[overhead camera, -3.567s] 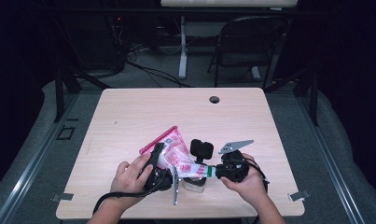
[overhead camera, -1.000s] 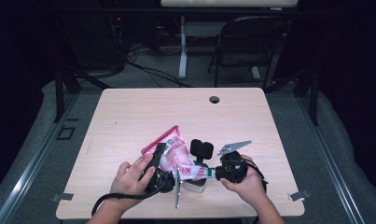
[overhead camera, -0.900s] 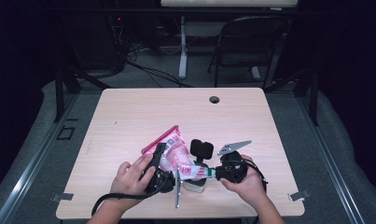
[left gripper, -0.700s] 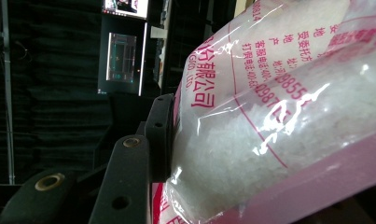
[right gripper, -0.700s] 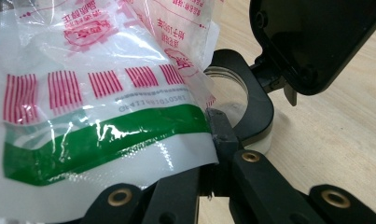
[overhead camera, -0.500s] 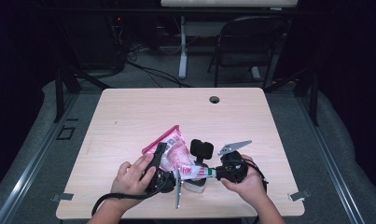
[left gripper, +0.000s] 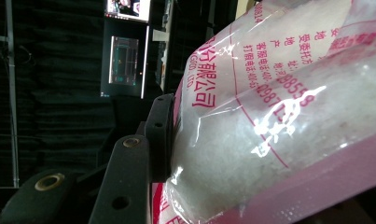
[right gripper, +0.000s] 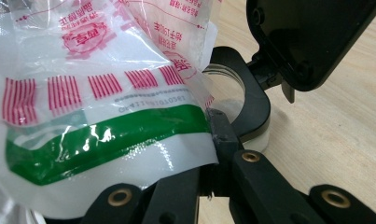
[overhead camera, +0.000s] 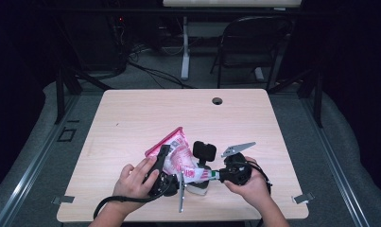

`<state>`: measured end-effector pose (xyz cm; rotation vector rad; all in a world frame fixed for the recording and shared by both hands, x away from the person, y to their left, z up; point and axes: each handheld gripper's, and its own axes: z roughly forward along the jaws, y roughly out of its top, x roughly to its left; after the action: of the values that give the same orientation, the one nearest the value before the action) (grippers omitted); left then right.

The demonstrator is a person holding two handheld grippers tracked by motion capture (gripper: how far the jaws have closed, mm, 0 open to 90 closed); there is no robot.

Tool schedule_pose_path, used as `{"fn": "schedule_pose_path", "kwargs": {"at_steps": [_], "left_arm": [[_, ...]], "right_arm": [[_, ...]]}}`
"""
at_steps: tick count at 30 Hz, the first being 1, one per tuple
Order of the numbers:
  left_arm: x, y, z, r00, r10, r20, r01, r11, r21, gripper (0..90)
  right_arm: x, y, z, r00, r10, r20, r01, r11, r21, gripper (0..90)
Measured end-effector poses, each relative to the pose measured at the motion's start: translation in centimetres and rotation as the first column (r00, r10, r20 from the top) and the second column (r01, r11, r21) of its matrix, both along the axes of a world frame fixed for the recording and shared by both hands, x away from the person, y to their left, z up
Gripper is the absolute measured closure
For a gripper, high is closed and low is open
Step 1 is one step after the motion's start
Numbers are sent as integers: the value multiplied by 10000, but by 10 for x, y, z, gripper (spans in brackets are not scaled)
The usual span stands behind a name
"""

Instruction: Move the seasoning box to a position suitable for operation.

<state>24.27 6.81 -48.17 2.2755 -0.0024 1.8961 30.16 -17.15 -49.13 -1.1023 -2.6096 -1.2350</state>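
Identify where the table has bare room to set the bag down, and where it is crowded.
Free: the whole far half of the table up to the cable hole, plus both side strips. Crowded: the near middle, where the left gripper and right gripper hold the plastic bag over the open-lidded jar.

We are looking down on a light wooden table with a round cable hole near its far edge. It is standing on grey carpet. Behind it, a dark folding chair and a white desk leg are sitting in a dim, black-curtained room, where a lit monitor is glowing.
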Motion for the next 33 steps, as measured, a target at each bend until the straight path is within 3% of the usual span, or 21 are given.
{"fn": "schedule_pose_path", "kwargs": {"at_steps": [33], "left_arm": [[-2, -3, 2, 9999, -102, 131, 102, 9999, 26, 636]], "right_arm": [[-1, 0, 0, 9999, -85, 63, 85, 10000, -10, 900]]}}
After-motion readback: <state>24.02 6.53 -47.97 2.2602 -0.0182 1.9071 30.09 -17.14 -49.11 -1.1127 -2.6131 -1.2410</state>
